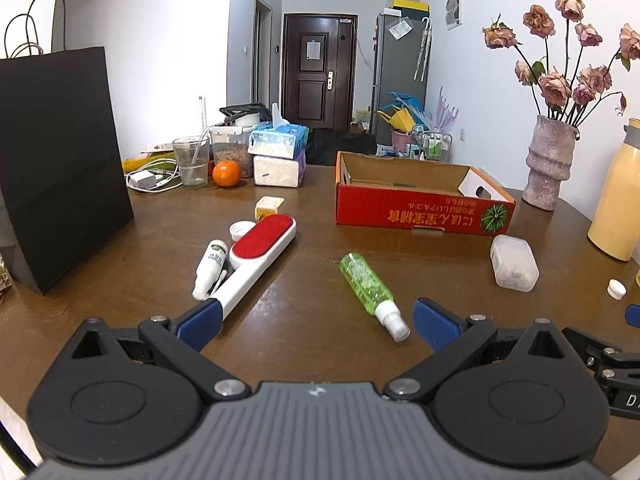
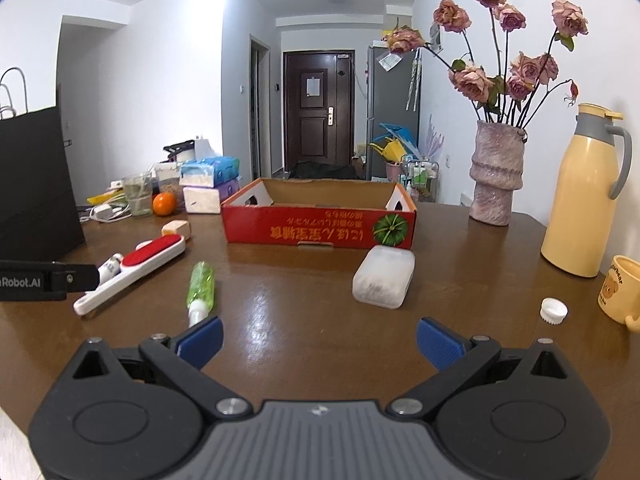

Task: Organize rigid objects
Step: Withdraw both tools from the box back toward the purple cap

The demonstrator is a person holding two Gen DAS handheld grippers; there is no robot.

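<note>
Both my claws hang low over the brown table (image 1: 304, 320), empty. My left claw (image 1: 318, 326) is spread wide, its left pad just at the handle end of the lint brush (image 1: 256, 258), its right pad near the cap of the green spray bottle (image 1: 370, 288); I cannot tell whether either pad touches. Far left stands a black paper bag (image 1: 60, 160). Next to the brush's left side lies a small white bottle (image 1: 210, 266), touching it, with a white cap (image 1: 240, 229) and a small yellow block (image 1: 268, 206) just beyond the brush's red head. The green bottle lies alone mid-table, cap toward me. Behind it sits the red cardboard box (image 1: 416, 210), open on top; what I see of the inside is bare. My right claw (image 2: 320, 340) is also spread wide, its left pad near the green bottle's cap, the frosted plastic case (image 2: 384, 278) ahead between the pads, just in front of the box. Right of it lie a white screw cap (image 2: 554, 311), a vase of dried roses (image 2: 496, 172), a yellow thermos (image 2: 584, 200) and a yellow mug (image 2: 620, 288).
</note>
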